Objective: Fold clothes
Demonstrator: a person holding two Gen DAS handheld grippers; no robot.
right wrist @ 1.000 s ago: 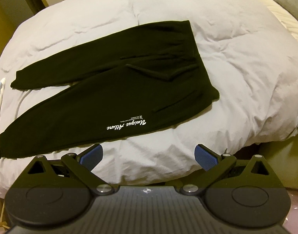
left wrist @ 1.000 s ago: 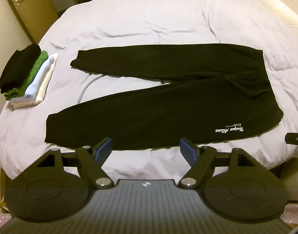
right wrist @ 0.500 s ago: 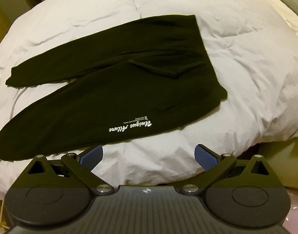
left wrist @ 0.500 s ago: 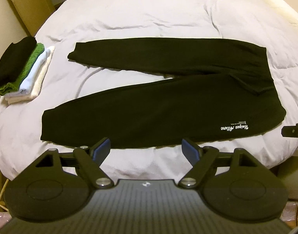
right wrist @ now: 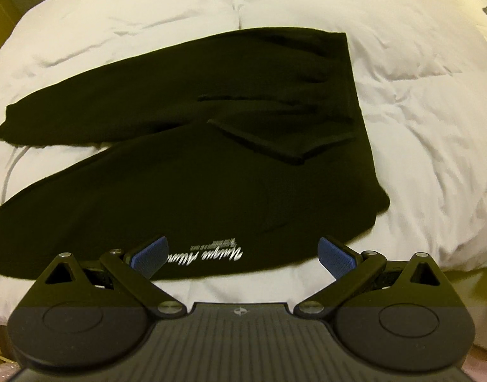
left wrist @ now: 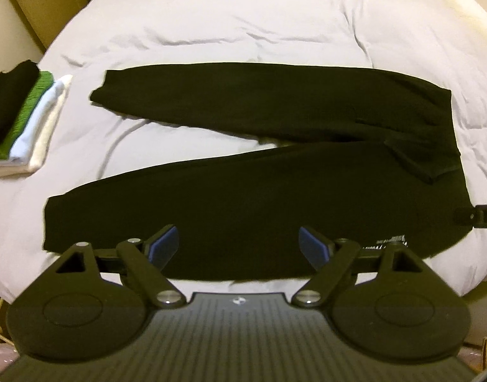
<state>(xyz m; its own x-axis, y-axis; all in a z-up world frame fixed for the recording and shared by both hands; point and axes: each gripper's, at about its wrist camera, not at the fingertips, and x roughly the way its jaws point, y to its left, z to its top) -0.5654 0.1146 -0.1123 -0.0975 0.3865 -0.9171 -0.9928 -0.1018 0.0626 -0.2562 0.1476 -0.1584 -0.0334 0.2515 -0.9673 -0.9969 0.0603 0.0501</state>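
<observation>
On the bed (left wrist: 243, 16), black trousers (left wrist: 259, 197) lie flat, legs splayed. We hold left hand-held gripper (left wrist: 240, 248) and right hand-held gripper (right wrist: 241, 256) wide apart and empty. We judge it best to pinch the near leg's edge at hem and waistband together, then lift evenly.

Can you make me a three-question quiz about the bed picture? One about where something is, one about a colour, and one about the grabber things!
1. Where is the stack of folded clothes?
A. left of the trousers
B. on the trousers
C. on the floor

2. What colour are the trousers?
A. green
B. black
C. red

3. How are the left gripper and right gripper?
A. both open
B. both shut
C. holding trousers

Answers: 1 A, it sits on the duvet beyond the leg ends. 2 B, dark all over. 3 A, the blue pads stand apart, gripping nothing.
</observation>
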